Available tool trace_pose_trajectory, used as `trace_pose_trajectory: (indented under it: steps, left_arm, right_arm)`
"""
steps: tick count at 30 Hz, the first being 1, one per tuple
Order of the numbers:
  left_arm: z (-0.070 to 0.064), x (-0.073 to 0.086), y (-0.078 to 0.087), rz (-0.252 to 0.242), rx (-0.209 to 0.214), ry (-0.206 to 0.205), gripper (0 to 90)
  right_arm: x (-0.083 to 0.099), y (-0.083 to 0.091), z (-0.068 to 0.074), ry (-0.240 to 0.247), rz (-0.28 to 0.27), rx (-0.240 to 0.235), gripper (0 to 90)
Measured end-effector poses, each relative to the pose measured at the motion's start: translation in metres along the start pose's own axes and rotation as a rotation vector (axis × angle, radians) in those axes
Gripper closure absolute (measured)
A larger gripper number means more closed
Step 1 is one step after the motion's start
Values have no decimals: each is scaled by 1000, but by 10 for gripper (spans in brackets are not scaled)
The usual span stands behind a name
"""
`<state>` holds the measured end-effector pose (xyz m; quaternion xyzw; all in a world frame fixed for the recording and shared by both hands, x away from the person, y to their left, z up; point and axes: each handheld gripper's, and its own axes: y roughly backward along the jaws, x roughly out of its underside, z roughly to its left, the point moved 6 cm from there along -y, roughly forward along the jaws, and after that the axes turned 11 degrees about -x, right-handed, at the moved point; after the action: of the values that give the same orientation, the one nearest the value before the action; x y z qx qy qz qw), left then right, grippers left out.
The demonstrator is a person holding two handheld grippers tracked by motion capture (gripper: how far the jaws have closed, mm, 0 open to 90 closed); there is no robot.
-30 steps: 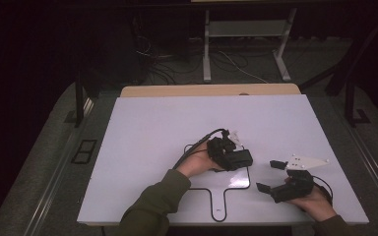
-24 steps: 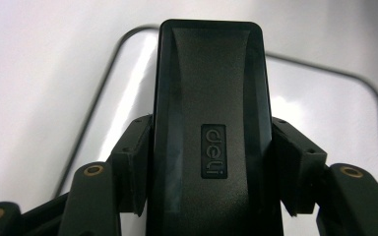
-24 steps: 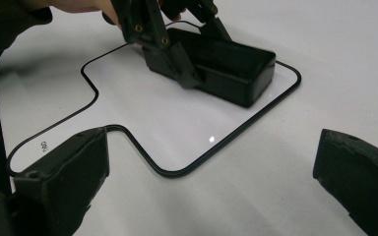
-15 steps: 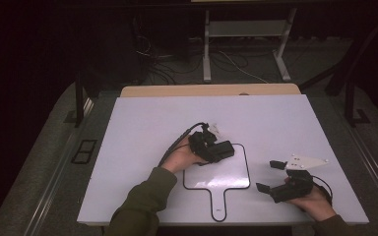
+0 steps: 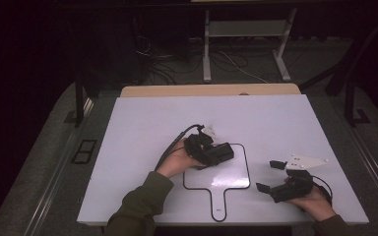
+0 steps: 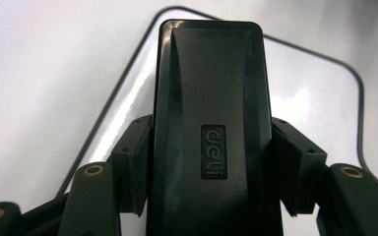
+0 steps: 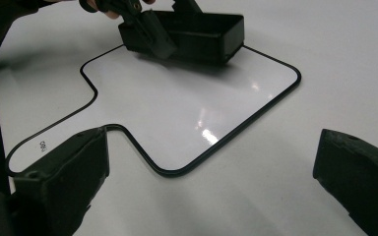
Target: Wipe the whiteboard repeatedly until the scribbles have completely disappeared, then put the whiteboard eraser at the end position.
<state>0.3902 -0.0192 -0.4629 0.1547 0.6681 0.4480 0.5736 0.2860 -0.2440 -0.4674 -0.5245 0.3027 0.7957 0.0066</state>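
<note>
A black oblong box (image 5: 221, 153) with a "deli" logo (image 6: 209, 113) is clamped between the pads (image 6: 133, 157) of my left gripper (image 5: 204, 150), which is shut on it. The box lies low over the far left corner of a black paddle-shaped outline (image 5: 248, 172) drawn on the white table (image 5: 142, 128). The right gripper view shows the box (image 7: 202, 29) at the far side of the outline (image 7: 177, 172). My right gripper (image 5: 269, 175) stands open near the front right of the table, to the right of the outline, jaws wide apart with nothing between them (image 7: 211, 191).
A cable (image 5: 170, 145) trails from the left gripper toward the person's sleeve (image 5: 138, 206). A wooden strip (image 5: 211, 90) runs along the table's far edge. Beyond it, on the dark floor, are a stand's legs (image 5: 206, 54) and cables.
The left gripper has carried the box a little to the left, toward the outline's far left corner. The right gripper has stayed in place, still open.
</note>
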Motion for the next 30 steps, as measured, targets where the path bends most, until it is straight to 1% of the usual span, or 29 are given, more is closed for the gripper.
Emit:
trace_pose_trajectory:
  steps: [1, 2, 5, 6, 9, 12, 14, 15, 16, 19, 21, 23, 24, 25, 26, 27, 29, 30]
  left_arm:
    - [2, 0, 2, -1, -2, 2, 394]
    - [2, -1, 2, -4, -2, 17, 394]
    - [10, -4, 4, -9, -18, 27, 394]
    - [14, -6, 4, -16, -25, 25, 394]
    - [25, -10, 2, -11, -44, 34, 393]
    - [37, -15, -1, -16, -56, 51, 394]
    - [46, -19, -3, -24, -71, 58, 394]
    - [50, -21, -4, -23, -74, 69, 394]
    - [55, -23, -6, -23, -80, 73, 394]
    - [65, -28, -9, -24, -89, 77, 393]
    - [73, -31, -12, -14, -99, 67, 393]
    - [79, -35, -15, -12, -108, 73, 393]
    - [84, -36, -16, -7, -109, 61, 393]
    - [86, -37, -19, -15, -111, 81, 394]
    - [89, -39, -22, -19, -115, 89, 393]
    - [92, -40, -25, -20, -116, 95, 393]
    - [98, -42, -30, -13, -117, 94, 393]
    - [100, -43, -34, -14, -120, 103, 393]
  right_arm:
    - [0, 0, 0, -1, 0, 0, 0]
    - [0, 0, 0, -1, 0, -1, 0]
    - [0, -1, 0, -2, 1, -2, 0]
    - [0, -1, 0, -1, 3, 0, 0]
    - [0, -1, 0, -4, 2, 0, 0]
    - [0, -1, -1, -3, 3, 0, 0]
    - [0, -2, -1, -2, 3, -1, 0]
    - [0, -2, -1, -1, 4, -1, 0]
    - [0, -2, 0, -1, 6, -3, 0]
    - [0, -3, -1, 2, 2, -6, 0]
    - [0, -4, -1, 3, 9, -7, 0]
    - [1, -4, -1, -7, 3, -11, 0]
    - [1, -4, -1, -4, 9, -11, 0]
    - [1, -4, -1, -1, 10, -11, 0]
    - [1, -3, -1, -2, 8, -11, 0]
    - [1, -3, 0, -1, 5, -11, 0]
    - [1, -2, 0, 0, 3, -10, 0]
    - [1, -2, 0, -2, 3, -10, 0]
